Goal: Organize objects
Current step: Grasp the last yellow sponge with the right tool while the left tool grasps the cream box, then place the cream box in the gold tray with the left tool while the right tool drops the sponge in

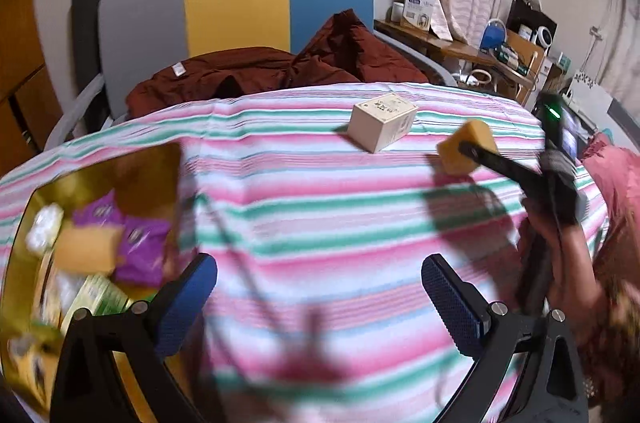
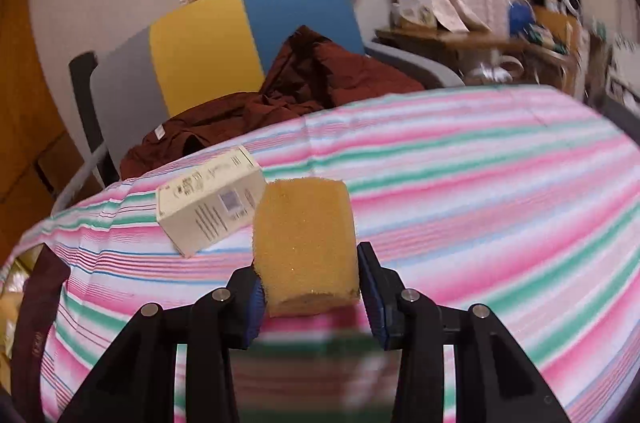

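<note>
My right gripper (image 2: 310, 287) is shut on a yellow sponge (image 2: 306, 243) and holds it above the striped cloth; the sponge also shows in the left wrist view (image 1: 466, 149), held up at the right. A cream box (image 1: 382, 121) lies on the cloth just left of the sponge, and shows in the right wrist view (image 2: 210, 199). My left gripper (image 1: 318, 299) is open and empty above the cloth. A gold bin (image 1: 100, 167) at the left holds a purple packet (image 1: 136, 243), another sponge (image 1: 86, 249), a green box and other items.
The pink, green and white striped cloth (image 1: 320, 207) covers the work surface. Behind it stands a chair (image 1: 240, 3) with a dark red garment (image 1: 280, 67). A cluttered wooden shelf (image 1: 472, 51) is at the back right. A dark strap (image 2: 36, 307) hangs at the left.
</note>
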`<act>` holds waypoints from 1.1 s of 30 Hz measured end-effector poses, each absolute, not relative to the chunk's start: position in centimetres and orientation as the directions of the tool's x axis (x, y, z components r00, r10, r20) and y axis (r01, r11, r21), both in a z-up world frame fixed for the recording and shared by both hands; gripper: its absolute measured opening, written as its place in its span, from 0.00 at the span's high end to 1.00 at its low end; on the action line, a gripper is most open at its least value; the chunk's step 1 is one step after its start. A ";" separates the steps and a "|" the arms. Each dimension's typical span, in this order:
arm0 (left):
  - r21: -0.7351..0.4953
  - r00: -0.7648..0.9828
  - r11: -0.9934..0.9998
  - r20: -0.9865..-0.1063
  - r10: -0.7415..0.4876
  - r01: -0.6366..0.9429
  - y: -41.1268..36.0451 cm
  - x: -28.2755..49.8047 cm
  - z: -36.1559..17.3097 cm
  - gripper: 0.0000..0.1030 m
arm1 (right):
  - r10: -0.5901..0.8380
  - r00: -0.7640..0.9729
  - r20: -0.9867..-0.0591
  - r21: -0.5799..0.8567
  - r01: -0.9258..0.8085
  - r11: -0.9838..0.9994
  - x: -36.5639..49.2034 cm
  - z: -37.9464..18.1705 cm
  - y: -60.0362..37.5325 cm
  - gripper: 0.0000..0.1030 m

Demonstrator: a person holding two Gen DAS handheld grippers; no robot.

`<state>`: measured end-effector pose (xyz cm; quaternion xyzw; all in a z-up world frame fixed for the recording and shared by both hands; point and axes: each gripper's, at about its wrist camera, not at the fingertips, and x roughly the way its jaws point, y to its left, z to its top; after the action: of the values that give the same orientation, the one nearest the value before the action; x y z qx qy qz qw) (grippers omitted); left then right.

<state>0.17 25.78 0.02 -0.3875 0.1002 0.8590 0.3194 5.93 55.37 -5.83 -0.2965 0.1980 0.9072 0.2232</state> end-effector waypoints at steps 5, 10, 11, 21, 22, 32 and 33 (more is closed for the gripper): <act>-0.013 -0.504 -0.760 -0.742 0.443 -0.649 32.0 -3.9 -0.7 0.00 | 0.353 -0.721 -0.596 0.188 -0.553 -0.812 6.6 -5.7 54.5 0.60; 0.053 -0.511 -0.728 -0.746 0.427 -0.684 38.1 -7.6 -1.8 0.00 | 0.381 -0.710 -0.592 0.163 -0.568 -0.806 6.5 -6.0 54.3 0.60; 0.067 -0.514 -0.721 -0.746 0.423 -0.690 39.2 -8.3 -2.1 0.00 | 0.383 -0.711 -0.590 0.164 -0.569 -0.806 6.6 -6.1 54.3 0.60; 0.114 -0.484 -0.636 -0.754 0.445 -0.763 46.3 -12.5 -4.7 0.00 | 0.400 -0.711 -0.579 0.152 -0.576 -0.804 6.6 -6.4 54.2 0.60; 0.106 -0.477 -0.630 -0.751 0.457 -0.770 46.5 -12.6 -4.9 0.00 | 0.402 -0.710 -0.578 0.148 -0.576 -0.804 6.5 -6.4 54.1 0.60; 0.087 -0.414 -0.550 -0.756 0.507 -0.831 47.4 -11.2 -6.5 0.46 | 0.409 -0.706 -0.578 0.137 -0.578 -0.805 6.4 -6.6 54.2 0.60; 0.085 -0.414 -0.547 -0.753 0.512 -0.833 47.2 -11.0 -6.5 0.47 | 0.410 -0.706 -0.578 0.135 -0.578 -0.804 6.4 -6.6 54.2 0.60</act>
<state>-10.97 47.25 -6.55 -0.3467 0.2312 0.8083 0.4159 6.37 54.15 -6.61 -0.2709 0.1551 0.9104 0.2715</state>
